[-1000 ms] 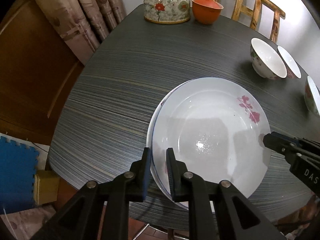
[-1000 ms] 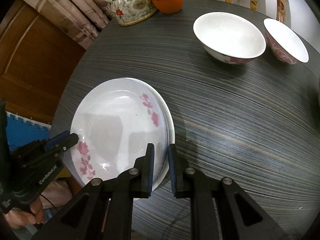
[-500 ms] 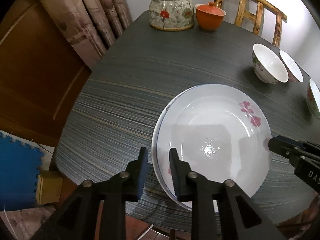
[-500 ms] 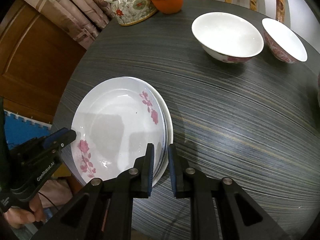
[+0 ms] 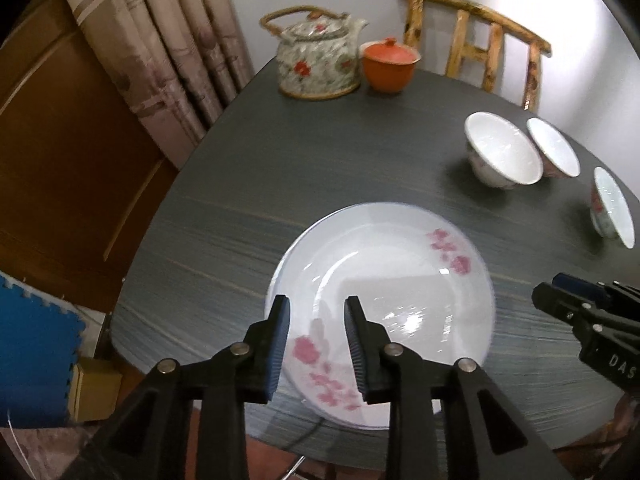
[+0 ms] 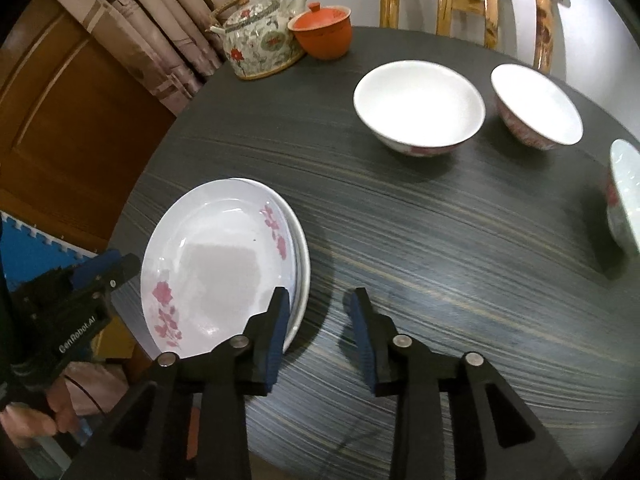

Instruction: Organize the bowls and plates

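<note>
Both claws, left claw [image 5: 316, 344] and right claw [image 6: 318, 336], are opening, clear of the stacked plates [image 6: 216, 264].

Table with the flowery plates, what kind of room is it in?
Most likely a dining room in a home. A dark round table holds stacked plates, bowls and a flowered teapot, with a wooden chair pushed up to it and curtains behind.
</note>
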`<state>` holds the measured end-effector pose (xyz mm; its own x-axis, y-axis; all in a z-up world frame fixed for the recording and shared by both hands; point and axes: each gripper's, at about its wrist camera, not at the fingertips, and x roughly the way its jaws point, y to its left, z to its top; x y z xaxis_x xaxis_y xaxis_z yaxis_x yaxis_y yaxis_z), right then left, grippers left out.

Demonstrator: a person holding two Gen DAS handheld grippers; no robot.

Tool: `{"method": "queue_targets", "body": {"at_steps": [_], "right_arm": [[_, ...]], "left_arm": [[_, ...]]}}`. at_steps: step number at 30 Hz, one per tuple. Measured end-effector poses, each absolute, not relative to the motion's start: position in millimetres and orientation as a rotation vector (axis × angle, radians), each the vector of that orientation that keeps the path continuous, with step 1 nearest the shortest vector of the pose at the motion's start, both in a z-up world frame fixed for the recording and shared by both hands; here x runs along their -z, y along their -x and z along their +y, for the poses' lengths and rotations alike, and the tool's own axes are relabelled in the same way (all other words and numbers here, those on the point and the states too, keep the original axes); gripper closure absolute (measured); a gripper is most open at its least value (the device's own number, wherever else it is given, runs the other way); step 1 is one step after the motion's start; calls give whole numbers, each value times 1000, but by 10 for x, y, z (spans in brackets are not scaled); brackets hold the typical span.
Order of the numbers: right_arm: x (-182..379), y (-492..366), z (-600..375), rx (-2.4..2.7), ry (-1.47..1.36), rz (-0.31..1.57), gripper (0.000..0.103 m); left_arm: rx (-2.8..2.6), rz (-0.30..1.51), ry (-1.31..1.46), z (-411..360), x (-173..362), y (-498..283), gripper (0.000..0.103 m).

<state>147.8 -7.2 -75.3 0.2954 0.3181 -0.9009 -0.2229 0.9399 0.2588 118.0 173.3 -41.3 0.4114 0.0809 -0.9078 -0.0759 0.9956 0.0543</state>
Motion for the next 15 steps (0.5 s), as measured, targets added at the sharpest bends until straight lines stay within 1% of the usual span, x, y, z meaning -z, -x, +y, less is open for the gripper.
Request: {"method": "queue_targets", "body": {"at_steps": [3,5,7,15], "right_arm": [[702,-1423,-206,-350,-87,1195,65],[681,-1393,-325,-333,-91,1189,59],[645,-1371,-492,-313,-97,1182,56],[459,-1326,-1154,-245,-135,1151,56]], "left_arm": [[-67,1128,-5,1570,364,-1191,71],[-43,1127,-3,1450,341,-1214,71],[-13,1123,-3,1303,317,-1232,71],[152,1117,0,688,198,-1404,71]]}}
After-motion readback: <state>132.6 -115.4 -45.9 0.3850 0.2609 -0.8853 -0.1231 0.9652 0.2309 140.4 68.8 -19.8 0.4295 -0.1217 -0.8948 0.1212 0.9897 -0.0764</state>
